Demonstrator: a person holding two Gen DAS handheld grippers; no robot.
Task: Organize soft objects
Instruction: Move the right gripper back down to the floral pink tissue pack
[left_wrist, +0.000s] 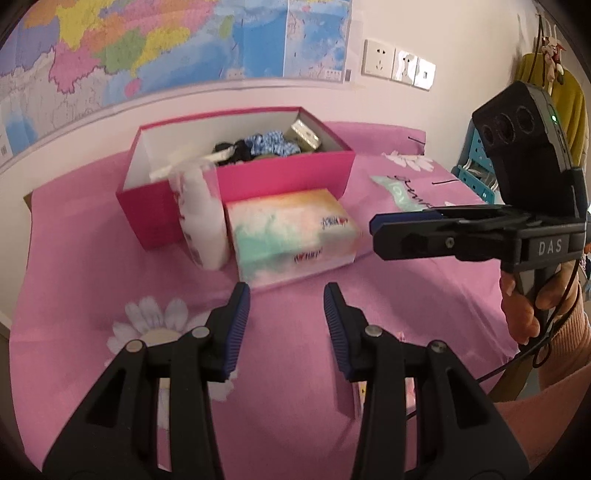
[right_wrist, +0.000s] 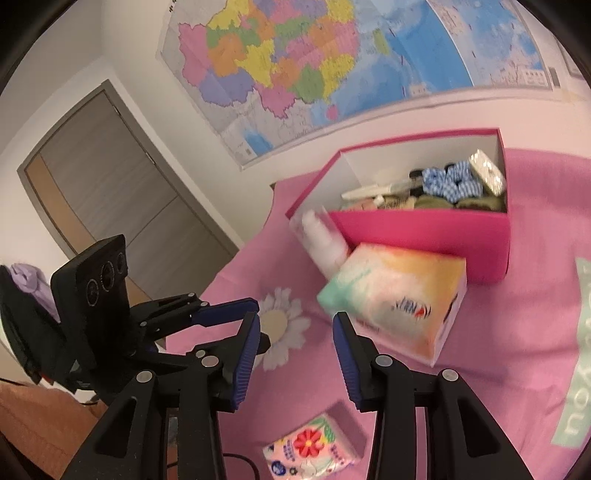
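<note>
Both of my grippers are empty and parted: the left gripper (left_wrist: 287, 295) hovers over the pink bedsheet (left_wrist: 295, 350) with nothing between its blue pads, and the right gripper (right_wrist: 295, 325) likewise has its jaws apart, gripping nothing. No earlier view lets me say more about their motion.

Just beyond the left gripper lies a soft tissue pack (left_wrist: 291, 236) with pastel green and orange wrapping, resting on the bed right against the front wall of the pink box (left_wrist: 280, 177). A white plastic-wrapped roll or bottle (left_wrist: 203, 225) leans against the box beside it. Near my right gripper, closer to me, sits a small pocket tissue pack (right_wrist: 310, 448) with a red flower print.

I judge the job partly done: the box already holds a blue checked scrunchie (right_wrist: 447, 181), dark items and other bits, while the big tissue pack, the white item and the small pack remain outside.

Writing: "DAS" shows on the right gripper's body in the left view. The tissue pack carries red and blue lettering too blurred to read. A green patch on the sheet (right_wrist: 576, 369) reads something like "you".
</note>
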